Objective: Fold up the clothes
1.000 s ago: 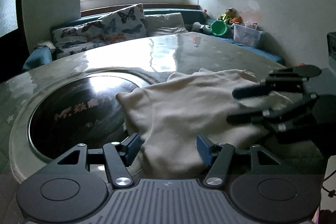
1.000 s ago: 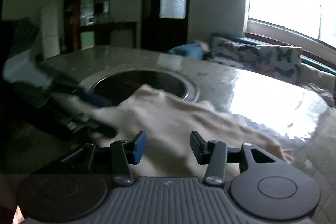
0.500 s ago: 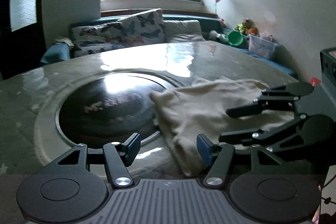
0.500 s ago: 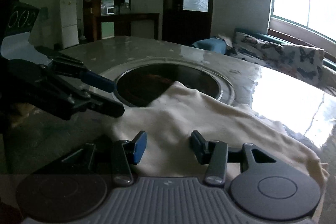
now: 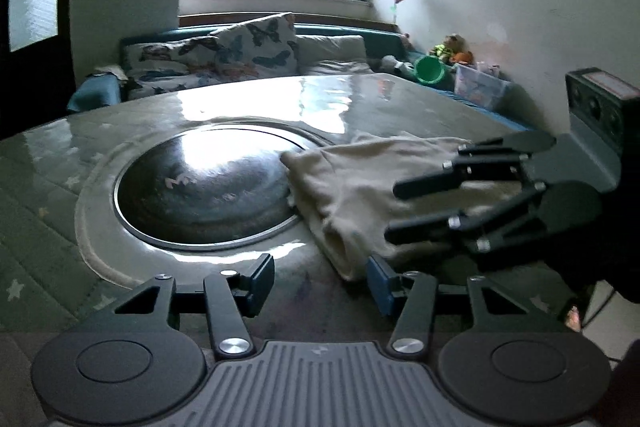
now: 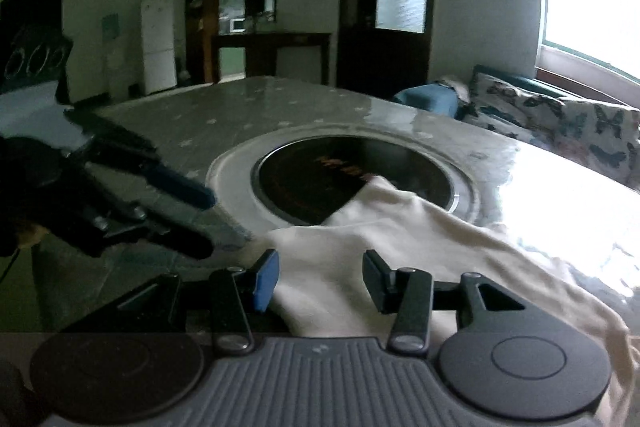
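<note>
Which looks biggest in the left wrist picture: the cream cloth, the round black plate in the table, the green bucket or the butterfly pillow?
1. Round black plate
2. Cream cloth
3. Butterfly pillow
4. Green bucket

The pillow and bucket sit far back, so they only look small.

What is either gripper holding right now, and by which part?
Nothing. The left gripper, whose jaws have just been closing, and the right gripper both stand open, gripping no part of the cream fabric garment.

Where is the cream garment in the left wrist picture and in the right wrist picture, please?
Left wrist view: the cream garment lies right of centre, under the right gripper.
Right wrist view: the cream garment fills the lower centre and right.
Shared landmark: the round dark inset, overlapped by the garment's corner.
</note>
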Demonstrator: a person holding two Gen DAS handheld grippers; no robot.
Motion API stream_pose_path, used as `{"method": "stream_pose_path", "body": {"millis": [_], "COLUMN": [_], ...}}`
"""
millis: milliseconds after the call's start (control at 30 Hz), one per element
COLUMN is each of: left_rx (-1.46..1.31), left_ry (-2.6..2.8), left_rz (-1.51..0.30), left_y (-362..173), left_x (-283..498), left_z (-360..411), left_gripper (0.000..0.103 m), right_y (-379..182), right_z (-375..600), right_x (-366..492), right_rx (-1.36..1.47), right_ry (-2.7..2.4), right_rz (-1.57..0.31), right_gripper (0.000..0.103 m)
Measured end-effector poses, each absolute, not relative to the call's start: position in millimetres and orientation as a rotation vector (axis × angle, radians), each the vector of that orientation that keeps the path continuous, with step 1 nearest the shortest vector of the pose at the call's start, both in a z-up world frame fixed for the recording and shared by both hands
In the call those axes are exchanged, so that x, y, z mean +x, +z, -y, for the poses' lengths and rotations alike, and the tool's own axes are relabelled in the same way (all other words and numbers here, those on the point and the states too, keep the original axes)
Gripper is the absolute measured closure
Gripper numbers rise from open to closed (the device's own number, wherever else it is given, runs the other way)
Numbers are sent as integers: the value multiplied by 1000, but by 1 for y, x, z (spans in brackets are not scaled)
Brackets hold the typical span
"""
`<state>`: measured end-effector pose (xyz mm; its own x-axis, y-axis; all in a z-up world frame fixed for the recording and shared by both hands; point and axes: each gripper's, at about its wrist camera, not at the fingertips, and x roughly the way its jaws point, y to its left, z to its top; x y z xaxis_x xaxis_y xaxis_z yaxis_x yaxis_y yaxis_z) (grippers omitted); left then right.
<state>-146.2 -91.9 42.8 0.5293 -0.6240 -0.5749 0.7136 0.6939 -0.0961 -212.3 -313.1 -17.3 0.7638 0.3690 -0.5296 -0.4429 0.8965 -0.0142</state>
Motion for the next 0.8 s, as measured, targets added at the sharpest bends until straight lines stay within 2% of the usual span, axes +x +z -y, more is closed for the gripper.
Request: {"method": "stream_pose_path", "body": {"millis": [67, 133, 800], "left_rx": [150, 144, 205], "left_ry": [-811, -811, -901], "left_rz": [-619, -617, -555], "left_y": [43, 44, 49], "left_x": [-147, -146, -149], "left_z": [96, 101, 152], "left_gripper": [50, 56, 56], "right_y": [-15, -13, -22], "right_z": [319, 327, 426], "right_x": [-217, -225, -308], "right_rx": [-125, -114, 95], "right_ry": [427, 398, 55], "right_rz": [-546, -544, -621], "right_gripper": [56, 56, 56]}}
